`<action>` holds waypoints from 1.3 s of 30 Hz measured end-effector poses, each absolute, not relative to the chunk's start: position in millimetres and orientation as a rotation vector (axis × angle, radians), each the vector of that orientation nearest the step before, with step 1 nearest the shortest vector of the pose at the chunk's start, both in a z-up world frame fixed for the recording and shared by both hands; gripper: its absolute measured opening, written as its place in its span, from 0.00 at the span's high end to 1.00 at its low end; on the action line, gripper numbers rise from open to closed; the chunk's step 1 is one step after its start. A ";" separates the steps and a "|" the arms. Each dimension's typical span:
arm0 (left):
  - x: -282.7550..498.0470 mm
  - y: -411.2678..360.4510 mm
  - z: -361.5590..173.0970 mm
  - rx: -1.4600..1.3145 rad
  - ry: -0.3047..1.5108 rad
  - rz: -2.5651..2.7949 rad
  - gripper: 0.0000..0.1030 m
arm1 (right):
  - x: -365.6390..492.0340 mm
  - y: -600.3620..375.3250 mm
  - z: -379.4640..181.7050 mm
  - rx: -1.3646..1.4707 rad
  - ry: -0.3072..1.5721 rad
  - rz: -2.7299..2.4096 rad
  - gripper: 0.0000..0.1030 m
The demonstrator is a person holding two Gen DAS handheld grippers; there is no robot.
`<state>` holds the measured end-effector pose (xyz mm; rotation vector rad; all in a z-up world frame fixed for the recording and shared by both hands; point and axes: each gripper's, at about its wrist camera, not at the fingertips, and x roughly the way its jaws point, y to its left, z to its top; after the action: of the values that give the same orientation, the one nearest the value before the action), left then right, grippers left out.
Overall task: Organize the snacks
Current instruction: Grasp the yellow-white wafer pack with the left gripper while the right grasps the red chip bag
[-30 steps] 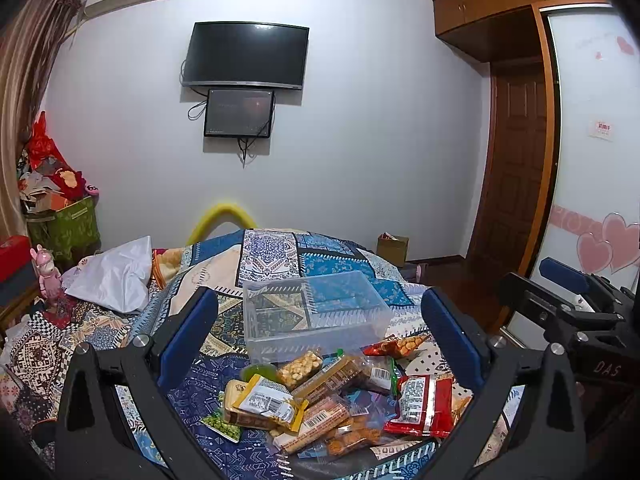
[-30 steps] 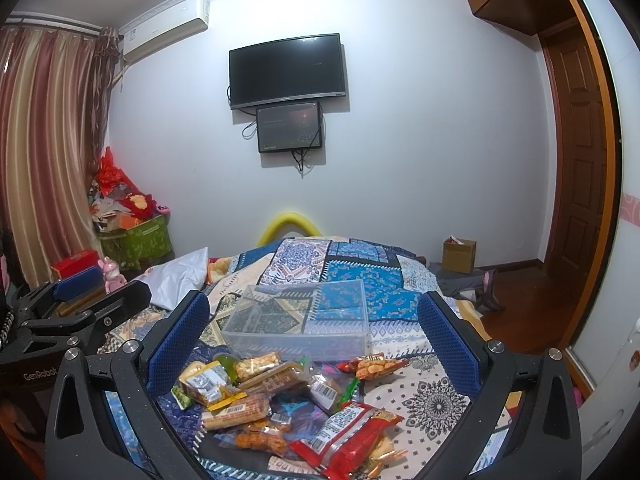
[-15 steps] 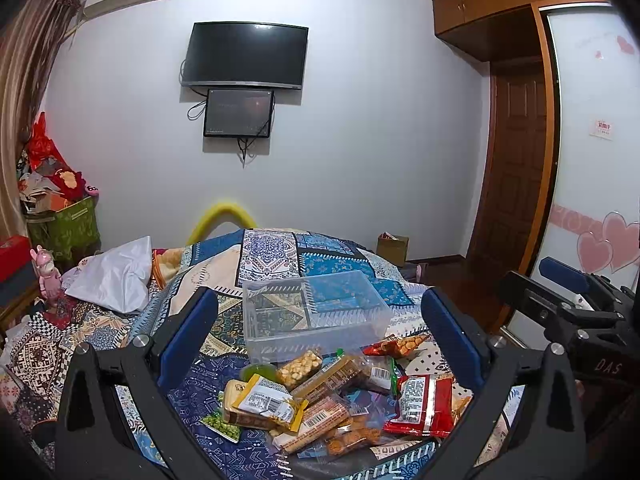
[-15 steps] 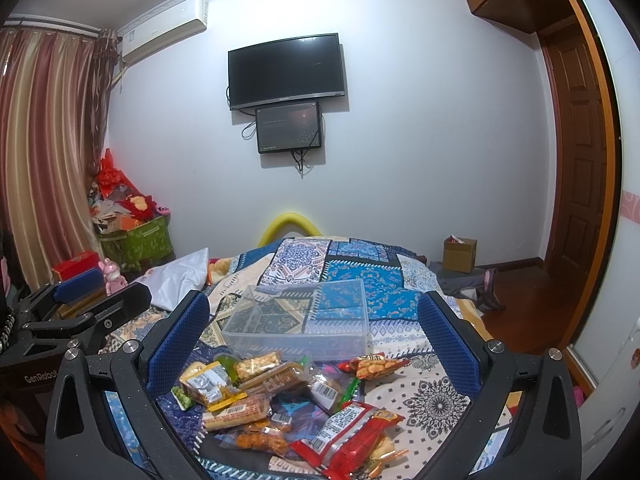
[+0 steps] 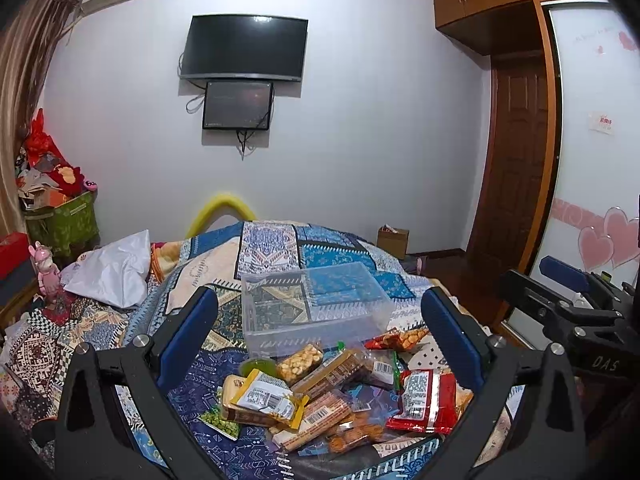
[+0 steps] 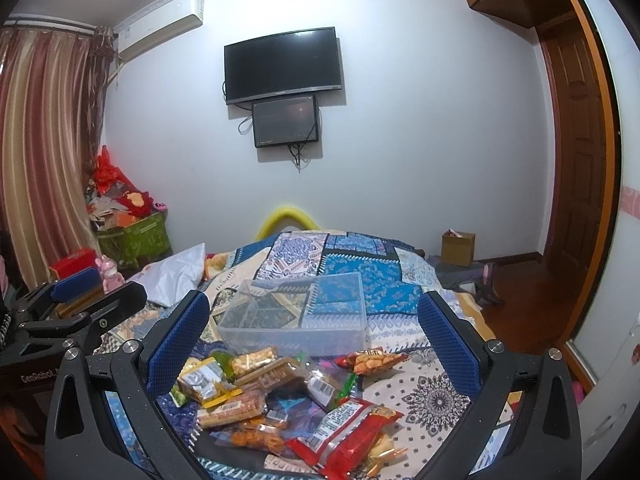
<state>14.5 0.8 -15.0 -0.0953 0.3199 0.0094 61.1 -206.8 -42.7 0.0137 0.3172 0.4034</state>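
A heap of snack packets lies on the patterned bedspread, with a red packet at its right. Behind the heap stands a clear plastic box with dividers and nothing in it. My left gripper hangs open above the heap, its blue pads wide apart. My right gripper is open too, hovering over the same heap. Each gripper shows in the other's view: the right gripper at the edge of the left wrist view, the left gripper in the right wrist view.
A white pillow and a pink toy lie at the bed's left. A green box of clutter stands by the curtain. A cardboard box sits on the wooden floor near the door.
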 end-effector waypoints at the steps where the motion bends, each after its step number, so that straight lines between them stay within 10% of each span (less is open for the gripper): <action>1: 17.3 1.9 -18.2 -0.093 0.330 0.014 0.00 | 63.9 -207.4 -44.9 0.012 0.328 0.395 0.00; 17: 67.3 19.7 -103.5 -0.068 0.599 0.004 0.08 | 117.6 -236.6 -115.0 0.031 0.626 0.359 0.01; 39: 113.9 43.1 -179.1 -0.135 0.817 0.042 0.14 | 138.9 -221.7 -185.5 0.020 0.903 0.439 0.29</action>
<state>113.9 43.1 -179.1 -0.1349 0.8167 0.0421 138.9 -221.7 -185.5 0.0202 0.9029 0.4387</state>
